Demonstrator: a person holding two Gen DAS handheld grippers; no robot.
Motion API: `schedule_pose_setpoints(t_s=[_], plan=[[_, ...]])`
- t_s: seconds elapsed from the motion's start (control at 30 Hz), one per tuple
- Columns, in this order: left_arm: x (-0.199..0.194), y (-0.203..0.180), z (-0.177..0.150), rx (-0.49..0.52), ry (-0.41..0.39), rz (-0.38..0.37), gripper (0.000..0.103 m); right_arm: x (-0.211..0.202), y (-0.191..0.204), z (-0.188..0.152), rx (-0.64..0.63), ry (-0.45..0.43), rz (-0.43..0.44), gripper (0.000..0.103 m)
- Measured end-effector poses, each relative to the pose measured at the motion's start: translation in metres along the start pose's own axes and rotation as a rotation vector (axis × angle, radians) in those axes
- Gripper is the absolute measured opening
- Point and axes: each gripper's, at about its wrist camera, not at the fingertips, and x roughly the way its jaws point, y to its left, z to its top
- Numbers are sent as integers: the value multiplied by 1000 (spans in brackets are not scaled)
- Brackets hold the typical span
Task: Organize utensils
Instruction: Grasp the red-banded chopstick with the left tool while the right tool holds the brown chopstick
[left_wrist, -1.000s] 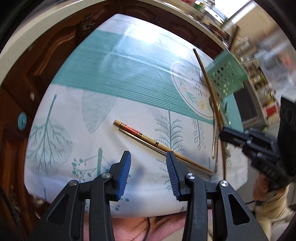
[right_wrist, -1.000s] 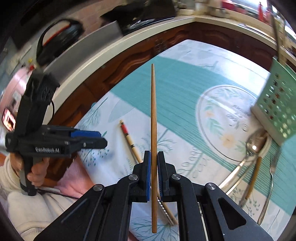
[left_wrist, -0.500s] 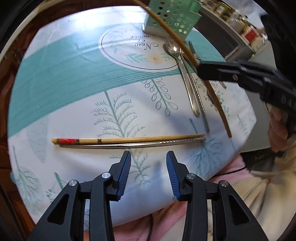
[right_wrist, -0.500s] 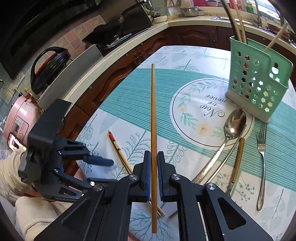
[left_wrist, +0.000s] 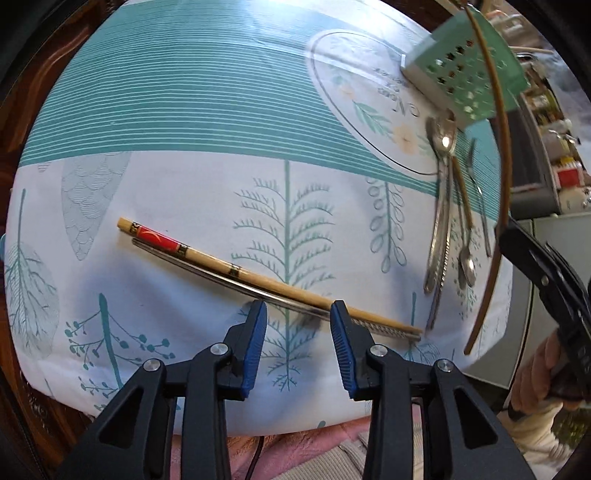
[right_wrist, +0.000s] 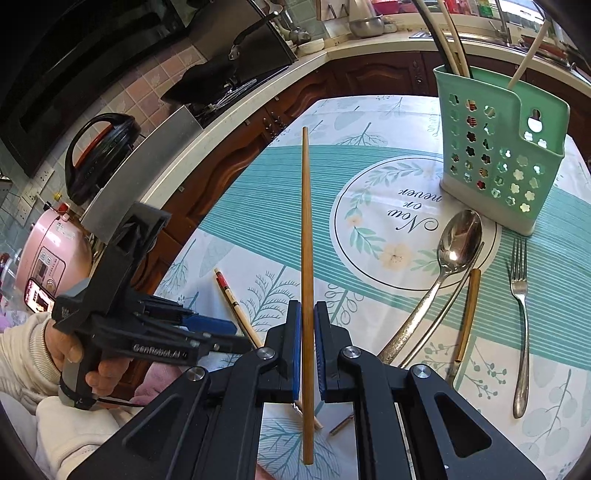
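Right gripper (right_wrist: 306, 314) clamps a plain wooden chopstick (right_wrist: 306, 221); left gripper (left_wrist: 298, 314), jaws apart, straddles the red-banded chopstick (left_wrist: 258, 275) near the table's (left_wrist: 184, 110) front edge.

Black left gripper (left_wrist: 298, 314), blue ribbed pads, silver screws; cream sleeve (right_wrist: 22, 347).

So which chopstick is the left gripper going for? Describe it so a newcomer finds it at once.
Start at the leaf-print tablecloth, near edge, just ahead of the open left gripper. Two sticks lie side by side there; it looks to be the bamboo chopstick, set apart from the metal chopstick by its red painted band.
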Motion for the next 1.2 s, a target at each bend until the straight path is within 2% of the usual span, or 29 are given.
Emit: schedule_pose_setpoints(t_s=[0.2,0.27,0.53,0.7,1.0,1.1,1.2], plan=[[3,-16,17,26,21,129,32,-5,-5,-2,12,-19,7,6],[7,-27,22,69,29,190,32,-7,-7,-2,17,-24,7,6],[13,-62,46,203,34,283,34,-12,-18,-5,36,-28,-4,6],[26,-90,65,310,49,379,35,-16,-26,-4,58,-41,-2,6],[35,-123,86,426,64,347,14,-16,-37,-8,89,-37,-10,6],[35,-132,88,428,59,341,12,-17,-41,-7,95,-40,-13,6],[27,-122,83,415,54,330,10,-17,-43,-5,101,-46,-9,6]])
